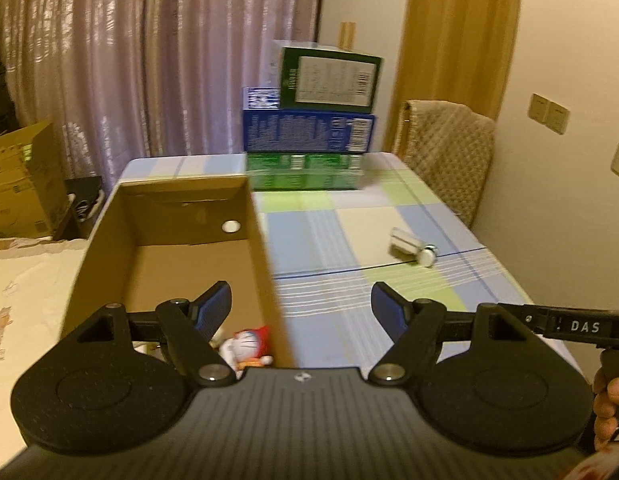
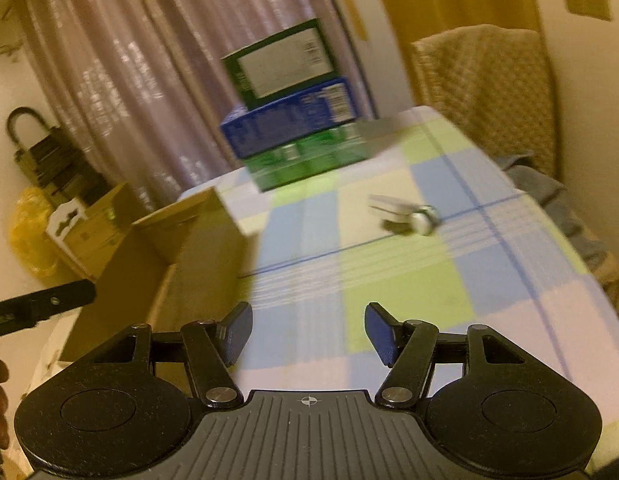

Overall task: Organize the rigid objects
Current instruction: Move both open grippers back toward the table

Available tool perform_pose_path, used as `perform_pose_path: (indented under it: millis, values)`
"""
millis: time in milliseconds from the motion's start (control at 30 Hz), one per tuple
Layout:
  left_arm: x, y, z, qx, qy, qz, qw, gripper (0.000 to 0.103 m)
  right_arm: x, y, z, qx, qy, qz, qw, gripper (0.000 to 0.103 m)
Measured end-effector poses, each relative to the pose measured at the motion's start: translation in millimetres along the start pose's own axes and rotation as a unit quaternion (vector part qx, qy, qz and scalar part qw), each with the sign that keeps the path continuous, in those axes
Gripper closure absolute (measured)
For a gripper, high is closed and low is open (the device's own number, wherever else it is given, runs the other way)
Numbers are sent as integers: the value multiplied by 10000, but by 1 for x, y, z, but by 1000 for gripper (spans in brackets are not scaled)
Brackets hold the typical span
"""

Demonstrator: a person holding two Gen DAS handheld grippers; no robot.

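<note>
An open cardboard box (image 1: 181, 216) stands on the left part of the checked tablecloth; it shows again as the cardboard box (image 2: 189, 248) in the right wrist view. A small white, blue and red cat figurine (image 1: 247, 346) lies inside it at the near end. My left gripper (image 1: 301, 308) hangs open over the box's right wall, with nothing between its fingers. A white spiral light bulb (image 1: 411, 247) lies on the cloth further right, the same light bulb (image 2: 405, 214) in the other view. My right gripper (image 2: 308, 330) is open above the cloth, its jaws widening, empty.
A stack of green and blue cartons (image 1: 309, 136) stands at the table's far end, cartons (image 2: 293, 120) in the right view. A chair with a quilted cover (image 1: 445, 152) is at the far right. More cardboard boxes (image 1: 25, 184) sit on the floor left. A hand (image 1: 609, 404) shows at the right edge.
</note>
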State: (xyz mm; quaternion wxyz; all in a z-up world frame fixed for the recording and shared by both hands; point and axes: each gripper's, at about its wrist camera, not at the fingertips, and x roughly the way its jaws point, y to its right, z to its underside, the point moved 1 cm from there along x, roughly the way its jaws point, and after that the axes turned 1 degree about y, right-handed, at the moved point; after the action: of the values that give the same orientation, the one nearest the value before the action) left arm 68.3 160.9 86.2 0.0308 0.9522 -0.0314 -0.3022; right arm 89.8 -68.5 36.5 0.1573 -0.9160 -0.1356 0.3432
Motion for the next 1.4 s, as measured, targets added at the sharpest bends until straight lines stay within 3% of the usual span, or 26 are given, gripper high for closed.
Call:
perform_pose_path:
  millis: [300, 733, 1133, 1400]
  values:
    - [2, 44, 13, 122, -51, 335, 9994, 30, -35, 35, 8, 144, 175, 349, 9991, 43]
    - [7, 85, 24, 170, -42, 529, 9984, 30, -74, 44, -5, -366, 596, 695, 9951, 42]
    - [59, 112, 7, 384, -169, 568, 9975, 30, -42, 75, -44, -732, 566, 750, 9929, 40]
    - [126, 125, -4, 529, -322, 693, 9957, 30, 12, 107, -67, -1090, 340, 622, 9915, 40]
